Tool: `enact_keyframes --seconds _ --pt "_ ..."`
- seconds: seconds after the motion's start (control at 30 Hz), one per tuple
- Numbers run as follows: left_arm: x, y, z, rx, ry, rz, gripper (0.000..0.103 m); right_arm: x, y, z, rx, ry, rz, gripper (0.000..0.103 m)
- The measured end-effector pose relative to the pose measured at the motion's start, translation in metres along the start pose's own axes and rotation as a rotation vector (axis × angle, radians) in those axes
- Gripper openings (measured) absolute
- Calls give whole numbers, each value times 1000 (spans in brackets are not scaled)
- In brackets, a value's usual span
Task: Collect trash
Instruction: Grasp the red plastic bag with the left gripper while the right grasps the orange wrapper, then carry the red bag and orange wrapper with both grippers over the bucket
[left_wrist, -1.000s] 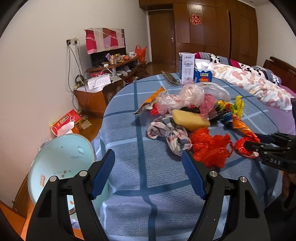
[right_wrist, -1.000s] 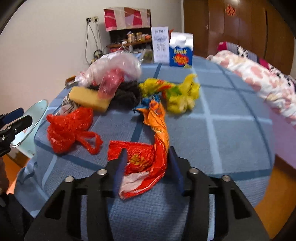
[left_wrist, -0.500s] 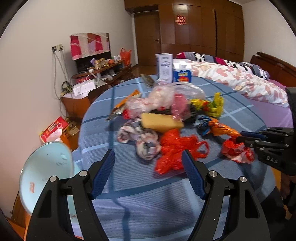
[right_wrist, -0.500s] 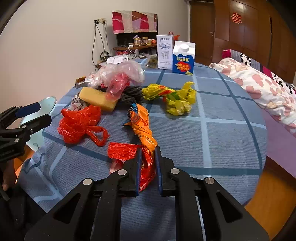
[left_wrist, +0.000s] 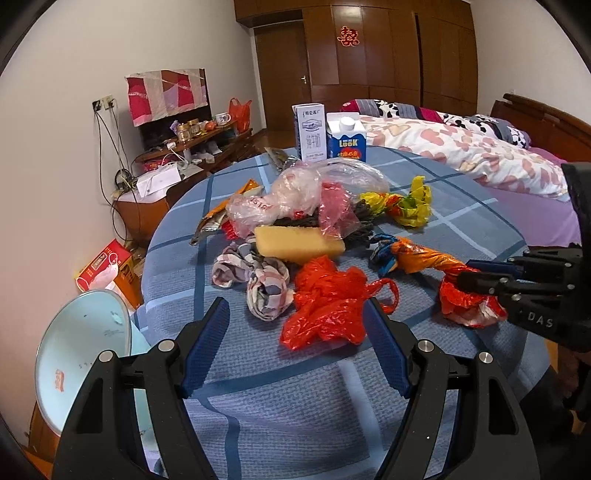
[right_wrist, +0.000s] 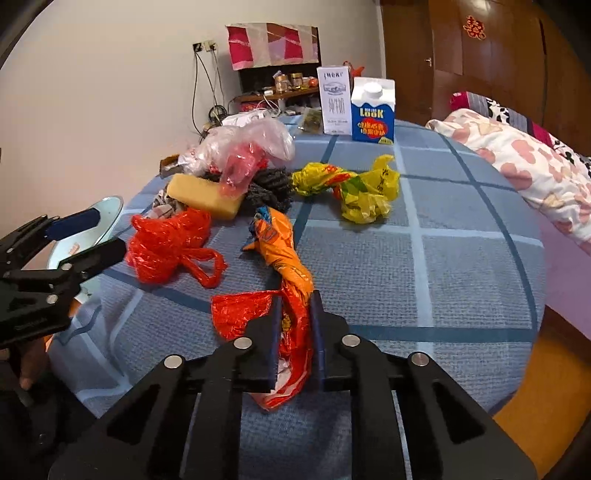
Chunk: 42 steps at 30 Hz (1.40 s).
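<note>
Crumpled trash lies on a round table under a blue checked cloth (right_wrist: 443, 258). My right gripper (right_wrist: 296, 299) is closing, and its pads press on the near end of a twisted orange and red plastic bag (right_wrist: 288, 258). The left wrist view shows that gripper (left_wrist: 469, 273) at the right, on the same bag (left_wrist: 428, 258). My left gripper (left_wrist: 295, 310) is open near the table's edge, just short of a red plastic bag (left_wrist: 325, 306), with nothing between its fingers. Behind lie a yellow sponge (left_wrist: 295, 242), a patterned cloth (left_wrist: 255, 273), clear and pink bags (left_wrist: 295, 192) and a yellow bag (left_wrist: 402, 203).
Two milk cartons (left_wrist: 347, 142) stand at the table's far edge. A pale blue bin with its lid up (left_wrist: 85, 350) stands on the floor left of the table. A low cabinet (left_wrist: 155, 192) lines the wall, and a bed (left_wrist: 461, 147) fills the right.
The right jaws have closed from wide apart onto the orange and red bag. The left gripper has shifted sideways along the table edge, still open.
</note>
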<state>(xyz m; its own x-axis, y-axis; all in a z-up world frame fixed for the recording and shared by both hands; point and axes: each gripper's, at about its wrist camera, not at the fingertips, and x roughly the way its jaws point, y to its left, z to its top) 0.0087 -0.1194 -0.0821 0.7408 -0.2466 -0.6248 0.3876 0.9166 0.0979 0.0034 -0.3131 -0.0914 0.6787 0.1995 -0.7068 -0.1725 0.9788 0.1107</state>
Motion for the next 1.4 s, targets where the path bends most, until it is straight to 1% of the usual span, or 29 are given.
enact_keyframes --seconds 0.17,0.2,0.23,0.27,0.3,0.33,0.4,0.43,0.5,0.6,0.7,0.83,0.93,1.0,1.23,1.4 --pt "6 -7 0 21 15 -15 72 -10 -5 -4 -5 -23 -20 14" --pt "8 -10 -1 27 22 -19 66 -12 -8 -4 1 -28 -23 14" --pt "13 -12 -1 36 35 -27 57 -14 -10 -4 6 -32 -25 14" --pt "18 -15 -2 42 53 -41 52 -15 -13 -3 12 -38 -27 14" --pt "22 -17 -3 46 69 -55 40 -17 -16 -3 20 -43 -27 14" --pt "25 -18 -3 50 80 -65 23 -19 -17 -3 25 -48 -25 14" --pt "27 -21 -3 62 92 -86 7 -22 -18 -2 27 -60 -21 14" --pt "26 -21 -3 65 87 -90 4 -24 -18 -2 28 -66 -19 14" --pt "20 -21 -2 71 73 -95 3 -29 -16 0 24 -84 -12 14" --pt "-1 -17 2 82 27 -99 2 -38 -12 4 13 -112 -7 14" --pt "-18 -8 7 73 -1 -102 2 -49 -7 10 5 -142 -1 14" --pt "-43 5 13 69 -55 -79 2 -58 1 19 -7 -175 15 14" --pt "-53 15 13 67 -73 -55 2 -60 10 26 -22 -190 30 14" --pt "-56 21 12 63 -75 -36 2 -58 17 30 -32 -195 43 14" --pt "-59 61 2 14 -54 45 2 -48 40 47 -62 -205 90 14" --pt "-65 83 -3 -9 -51 90 2 -44 68 62 -101 -224 136 14"
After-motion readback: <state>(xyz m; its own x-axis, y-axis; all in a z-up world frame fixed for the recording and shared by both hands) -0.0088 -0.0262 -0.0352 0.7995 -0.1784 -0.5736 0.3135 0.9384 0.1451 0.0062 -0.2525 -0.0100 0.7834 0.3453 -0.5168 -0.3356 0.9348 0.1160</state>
